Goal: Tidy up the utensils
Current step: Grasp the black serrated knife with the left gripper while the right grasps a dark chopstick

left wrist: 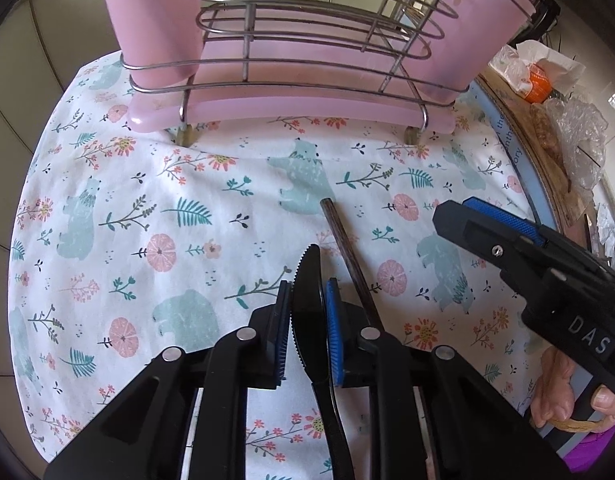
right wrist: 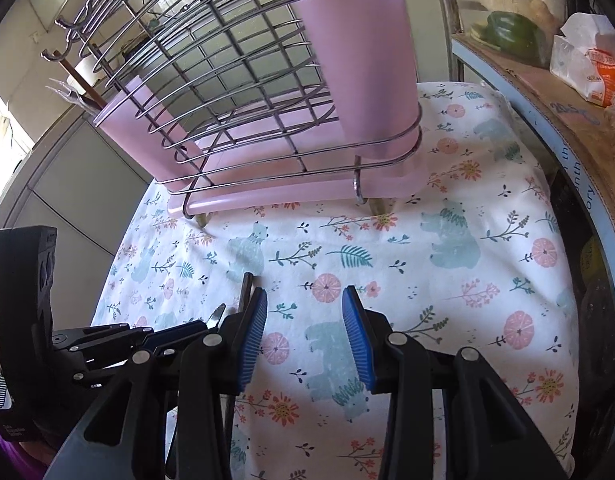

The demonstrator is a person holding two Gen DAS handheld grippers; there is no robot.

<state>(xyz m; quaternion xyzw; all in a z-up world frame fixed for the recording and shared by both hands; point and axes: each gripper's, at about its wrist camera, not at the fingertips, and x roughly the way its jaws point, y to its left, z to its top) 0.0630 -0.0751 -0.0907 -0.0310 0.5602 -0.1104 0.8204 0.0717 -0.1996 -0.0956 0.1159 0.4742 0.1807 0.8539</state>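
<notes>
A black plastic knife [left wrist: 309, 312] with a serrated edge is pinched by the left gripper [left wrist: 306, 320], its tip pointed toward the pink utensil rack [left wrist: 291, 80]. Just right of the knife, a dark chopstick [left wrist: 349, 260] is laid on the floral cloth [left wrist: 147, 200]. The right gripper [right wrist: 304, 336] is held spread, nearer than the rack.

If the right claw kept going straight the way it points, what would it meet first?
Probably the pink utensil rack: the open right claw points over bare floral cloth toward its base, though depth is unclear.
</notes>
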